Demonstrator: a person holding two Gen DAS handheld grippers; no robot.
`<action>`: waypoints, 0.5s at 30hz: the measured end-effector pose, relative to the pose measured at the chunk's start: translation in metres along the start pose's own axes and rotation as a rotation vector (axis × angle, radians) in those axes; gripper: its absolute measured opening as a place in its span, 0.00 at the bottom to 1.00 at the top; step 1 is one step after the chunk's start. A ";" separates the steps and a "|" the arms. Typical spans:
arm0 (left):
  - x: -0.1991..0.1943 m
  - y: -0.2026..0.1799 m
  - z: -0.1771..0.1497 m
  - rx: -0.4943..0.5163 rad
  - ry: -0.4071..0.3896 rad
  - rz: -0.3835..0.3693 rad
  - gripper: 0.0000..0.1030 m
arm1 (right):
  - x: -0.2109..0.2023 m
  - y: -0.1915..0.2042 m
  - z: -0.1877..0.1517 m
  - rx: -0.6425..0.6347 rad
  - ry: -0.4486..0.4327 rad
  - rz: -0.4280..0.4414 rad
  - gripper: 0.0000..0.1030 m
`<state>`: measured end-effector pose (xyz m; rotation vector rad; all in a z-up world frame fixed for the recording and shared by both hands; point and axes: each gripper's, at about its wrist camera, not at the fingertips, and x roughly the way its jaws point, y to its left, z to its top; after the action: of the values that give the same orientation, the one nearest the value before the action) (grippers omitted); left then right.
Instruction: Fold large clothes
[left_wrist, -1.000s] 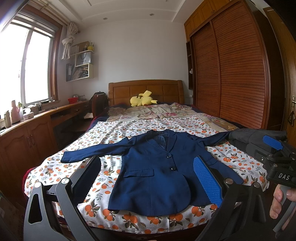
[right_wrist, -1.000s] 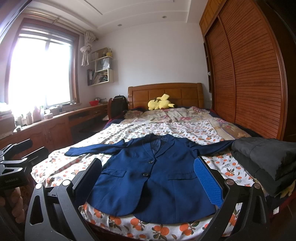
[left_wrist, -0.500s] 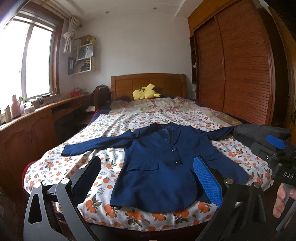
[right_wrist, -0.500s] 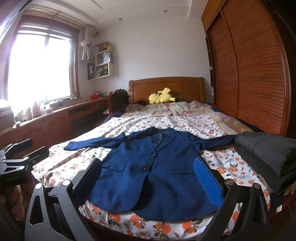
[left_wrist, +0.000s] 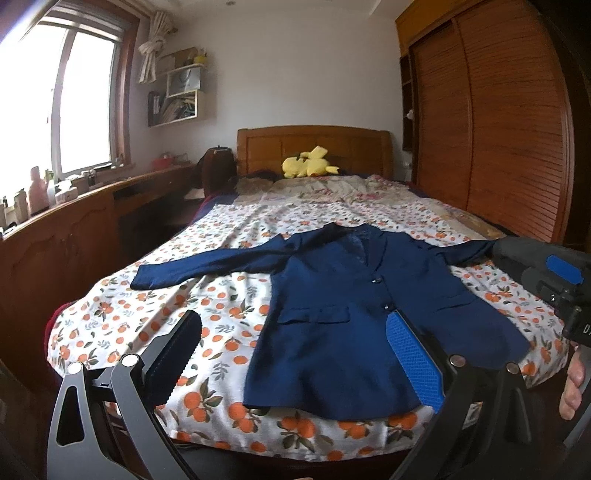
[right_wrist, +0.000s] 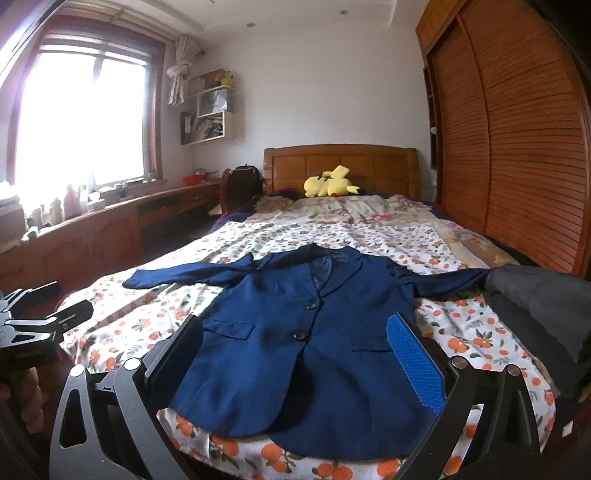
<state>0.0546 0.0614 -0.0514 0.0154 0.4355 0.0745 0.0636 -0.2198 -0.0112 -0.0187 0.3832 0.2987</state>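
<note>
Navy blue, the jacket (left_wrist: 354, 317) lies flat and face up on the bed (left_wrist: 229, 236), buttoned, both sleeves spread out to the sides, its hem near the foot edge. The left gripper (left_wrist: 295, 354) and right gripper (right_wrist: 295, 354) hover before the foot of the bed, jaws wide apart and holding nothing. Folded dark clothes (right_wrist: 546, 306) sit at the bed's right edge, over the jacket's sleeve end.

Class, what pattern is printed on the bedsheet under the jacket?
Oranges with green leaves on white bedsheet; clearest in the left wrist view.
</note>
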 end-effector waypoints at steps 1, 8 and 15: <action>0.005 0.004 -0.001 0.001 0.006 0.005 0.98 | 0.002 0.001 0.000 -0.002 0.002 0.003 0.94; 0.044 0.026 -0.009 0.002 0.046 0.049 0.98 | 0.048 0.009 -0.004 -0.031 0.021 0.074 0.94; 0.079 0.045 -0.013 -0.024 0.079 0.083 0.98 | 0.094 0.021 -0.003 -0.074 0.047 0.131 0.94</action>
<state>0.1178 0.1123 -0.0948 0.0072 0.5126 0.1623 0.1395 -0.1729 -0.0485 -0.0735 0.4203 0.4428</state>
